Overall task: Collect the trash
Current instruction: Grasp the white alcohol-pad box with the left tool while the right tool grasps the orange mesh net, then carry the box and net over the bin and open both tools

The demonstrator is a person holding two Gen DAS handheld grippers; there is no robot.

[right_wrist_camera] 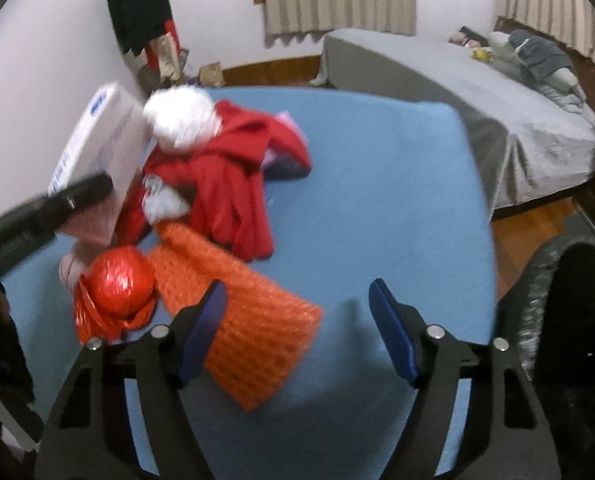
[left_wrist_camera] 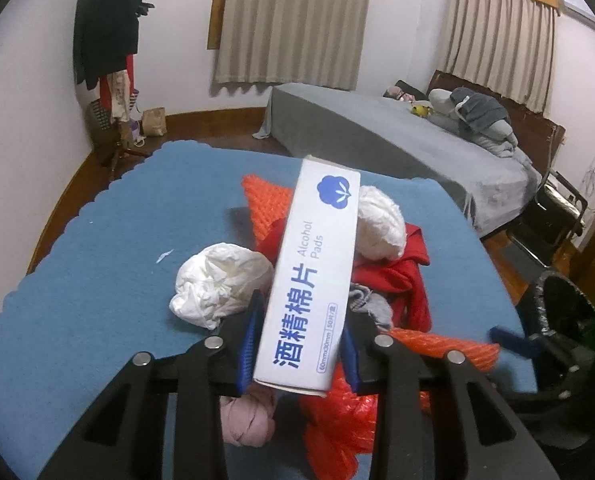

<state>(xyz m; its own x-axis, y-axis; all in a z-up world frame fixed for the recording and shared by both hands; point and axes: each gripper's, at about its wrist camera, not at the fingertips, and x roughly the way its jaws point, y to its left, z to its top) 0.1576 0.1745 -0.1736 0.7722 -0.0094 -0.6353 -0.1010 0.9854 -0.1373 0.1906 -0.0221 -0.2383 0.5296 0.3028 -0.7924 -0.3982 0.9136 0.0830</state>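
Left wrist view: the left gripper (left_wrist_camera: 303, 344) has its jaws clamped on the box (left_wrist_camera: 311, 276), lifted clear of the pile on the blue worktop (left_wrist_camera: 97, 240), likely bound for the bin (left_wrist_camera: 561, 312).

Right wrist view: the right gripper (right_wrist_camera: 297, 332) hangs with jaws apart and empty, over the mesh (right_wrist_camera: 249, 332), probably its next pick.

The box (left_wrist_camera: 311, 276) is white with blue letters. The mat (left_wrist_camera: 109, 240) is blue. The net (right_wrist_camera: 253, 332) is orange, the cloth (right_wrist_camera: 233, 184) red.
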